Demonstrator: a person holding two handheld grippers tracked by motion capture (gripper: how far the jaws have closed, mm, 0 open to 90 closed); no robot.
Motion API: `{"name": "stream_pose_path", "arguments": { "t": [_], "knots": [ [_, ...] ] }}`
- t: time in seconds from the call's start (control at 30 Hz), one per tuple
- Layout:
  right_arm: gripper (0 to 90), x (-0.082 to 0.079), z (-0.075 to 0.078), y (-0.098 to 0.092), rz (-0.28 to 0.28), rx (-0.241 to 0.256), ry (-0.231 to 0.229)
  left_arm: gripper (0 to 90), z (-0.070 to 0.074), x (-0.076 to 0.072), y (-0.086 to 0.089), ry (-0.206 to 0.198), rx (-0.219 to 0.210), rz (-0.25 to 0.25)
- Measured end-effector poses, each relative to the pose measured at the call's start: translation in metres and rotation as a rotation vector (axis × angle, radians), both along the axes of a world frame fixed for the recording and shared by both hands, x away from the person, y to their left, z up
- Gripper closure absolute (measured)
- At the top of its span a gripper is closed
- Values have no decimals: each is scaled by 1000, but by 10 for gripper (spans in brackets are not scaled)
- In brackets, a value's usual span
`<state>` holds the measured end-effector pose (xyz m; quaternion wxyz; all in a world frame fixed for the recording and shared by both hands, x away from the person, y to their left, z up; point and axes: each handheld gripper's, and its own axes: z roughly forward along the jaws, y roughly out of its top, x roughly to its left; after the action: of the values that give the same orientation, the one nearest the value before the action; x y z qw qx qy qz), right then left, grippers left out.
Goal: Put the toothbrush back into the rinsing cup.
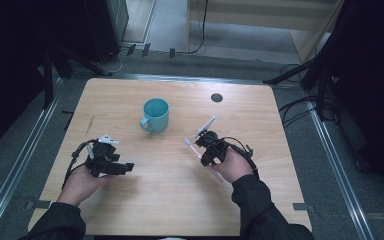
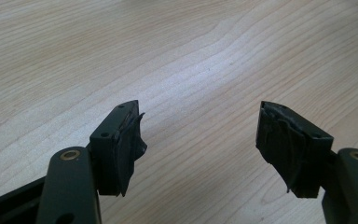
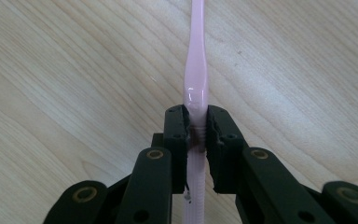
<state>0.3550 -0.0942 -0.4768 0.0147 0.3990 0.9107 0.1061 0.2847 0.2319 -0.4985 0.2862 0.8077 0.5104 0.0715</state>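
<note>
Right now we see the right tongs [image 3: 197,128] clamped on a pink toothbrush [image 3: 196,70], the two black jaws pressed against its ribbed grip from either side. In the right gripper view the handle runs straight up between the jaws and on past them over the wooden surface [image 3: 74,70], while its other end passes back under the tongs toward the hand. From the high view we find the right tongs [image 1: 200,146] near the middle of the surface [image 1: 170,200], with the toothbrush [image 1: 190,146] lying aslant through them, one end pointing toward a teal mug [image 1: 155,114] that stands apart. We see the left tongs [image 2: 200,140] spread wide apart above bare wood, and in the high view they [image 1: 125,167] sit well away from the toothbrush.
</note>
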Motion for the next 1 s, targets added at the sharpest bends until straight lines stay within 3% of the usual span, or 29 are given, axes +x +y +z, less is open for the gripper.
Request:
{"name": "stream_pose_path", "arguments": {
  "t": [0.43, 0.83, 1.0],
  "knots": [
    [797, 0, 16, -6, -11, 124, -73, 311, 0, 0, 0, 0, 1, -3],
    [797, -3, 28, -12, -7, 234, -182, 311, 0, 0, 0, 1, 0, -3],
    [797, -5, 27, -13, 10, 271, -203, 311, 0, 0, 0, 1, 2, -4]
  ]
}}
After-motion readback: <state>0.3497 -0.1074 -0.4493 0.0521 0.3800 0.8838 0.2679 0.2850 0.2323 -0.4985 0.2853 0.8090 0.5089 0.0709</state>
